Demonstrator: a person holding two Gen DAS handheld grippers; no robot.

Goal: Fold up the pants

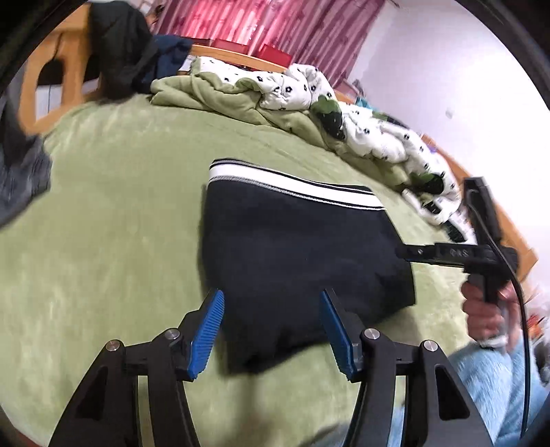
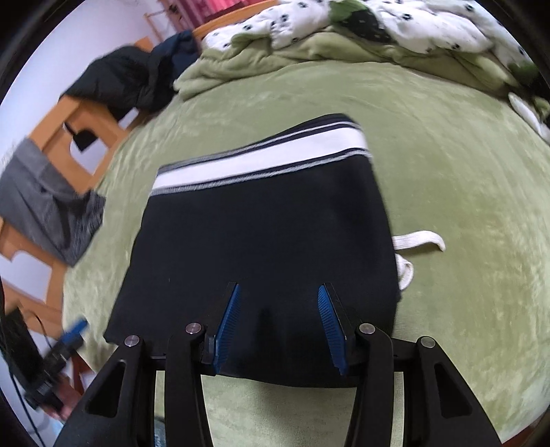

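The left tool (image 1: 271, 302) hangs with its two ribbed blue pads (image 1: 206, 337) spread wide, gripping nothing; it hovers over the near edge of the folded dark navy pants with the white-striped waistband (image 1: 295, 247), and I cannot tell whether the pads brush the cloth. The right tool (image 2: 278, 299) is likewise spread apart and holds nothing, its blue pads (image 2: 227, 326) poised over the near hem of the same pants (image 2: 264, 247). From the left wrist camera the right tool (image 1: 409, 252) shows side-on at the pants' right edge, held in a hand (image 1: 484, 309); from that angle the gap between its fingers is hidden.

The pants lie folded into a squat, roughly square bundle in the middle of the bed, on a plush green fleece blanket (image 1: 120, 223) whose nap shows lighter streaks. The fabric looks matte and smooth, the waistband a broad white band edged with thin dark and pale stripes, lying on the far side. A flat white woven drawstring (image 2: 419, 244) pokes out in two loops at the bundle's right edge.

Along the far side of the bed a crumpled quilt, white with small dark flower prints and green lining (image 1: 302, 89), is bunched up. On the left, a black jacket (image 1: 123, 44) is draped over a wooden bed frame (image 1: 31, 96), and a grey knitted garment (image 2: 44, 206) hangs over the frame nearer by. Pink-red pleated curtains (image 1: 275, 24) hang behind.
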